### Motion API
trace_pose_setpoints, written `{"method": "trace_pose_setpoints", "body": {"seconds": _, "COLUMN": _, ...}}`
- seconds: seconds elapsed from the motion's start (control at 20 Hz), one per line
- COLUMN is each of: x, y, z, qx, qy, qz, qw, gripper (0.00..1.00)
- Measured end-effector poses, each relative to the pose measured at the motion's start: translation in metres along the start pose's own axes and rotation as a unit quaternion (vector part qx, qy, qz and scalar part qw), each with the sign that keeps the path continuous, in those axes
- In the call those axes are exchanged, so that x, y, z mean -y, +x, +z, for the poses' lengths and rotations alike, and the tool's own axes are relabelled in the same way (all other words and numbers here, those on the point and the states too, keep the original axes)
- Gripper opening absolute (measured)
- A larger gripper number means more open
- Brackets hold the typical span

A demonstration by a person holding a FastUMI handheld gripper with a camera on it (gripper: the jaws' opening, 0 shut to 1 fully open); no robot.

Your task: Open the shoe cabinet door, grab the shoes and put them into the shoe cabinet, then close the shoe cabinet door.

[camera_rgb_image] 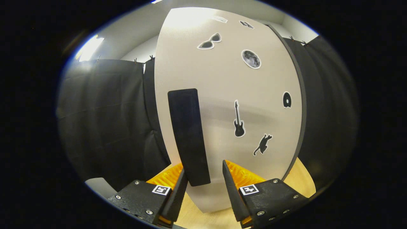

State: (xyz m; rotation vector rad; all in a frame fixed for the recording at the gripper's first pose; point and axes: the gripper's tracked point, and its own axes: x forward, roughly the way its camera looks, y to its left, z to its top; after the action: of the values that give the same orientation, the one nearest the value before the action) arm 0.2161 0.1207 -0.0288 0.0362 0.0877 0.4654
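The gripper (pixel 203 178) stands with its two fingers spread apart, and the lower end of the black handle (pixel 189 136) reaches down into the gap between them. The handle's end lies close against the inner face of the left finger; whether it touches is hard to tell. A clear gap separates it from the right finger, so the fingers do not press on it from both sides.

The handle is a long flat black bar fixed to the face of the pale shoe cabinet door (pixel 222 95), near that door's left edge. Its long axis runs upright, leaning slightly, with its top end well beyond the fingers and its bottom end between them.

The door fills the space straight ahead of the gripper. Its left edge runs just left of the handle, and a dark edge strip runs down its right side, well away from the right finger. Its bottom edge sits just beyond the fingers, above a light wooden floor (pixel 299 181). Small stickers dot the door to the right of the handle: sunglasses (pixel 209 41), a moon (pixel 251 58), a guitar (pixel 238 120), a cat (pixel 262 144) and a disc (pixel 286 100).

Black cloth (pixel 101 121) hangs on both sides of the door, leaving open room to the left of the handle.
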Motion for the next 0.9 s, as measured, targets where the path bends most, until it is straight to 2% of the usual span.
{"method": "trace_pose_setpoints", "body": {"seconds": 0.25, "x": -0.008, "y": 0.029, "z": 0.002, "qx": 0.009, "qy": -0.01, "qz": -0.018, "qw": 1.0, "gripper": 0.7}}
{"method": "trace_pose_setpoints", "body": {"seconds": 0.45, "x": -0.009, "y": 0.045, "z": 0.001, "qx": 0.02, "qy": -0.013, "qz": -0.035, "qw": 0.999, "gripper": 0.8}}
{"method": "trace_pose_setpoints", "body": {"seconds": 0.6, "x": -0.009, "y": 0.05, "z": -0.001, "qx": 0.023, "qy": -0.043, "qz": -0.058, "qw": 0.997, "gripper": 0.83}}
{"method": "trace_pose_setpoints", "body": {"seconds": 0.9, "x": -0.008, "y": 0.058, "z": 0.003, "qx": 0.035, "qy": -0.018, "qz": -0.09, "qw": 0.995, "gripper": 0.86}}
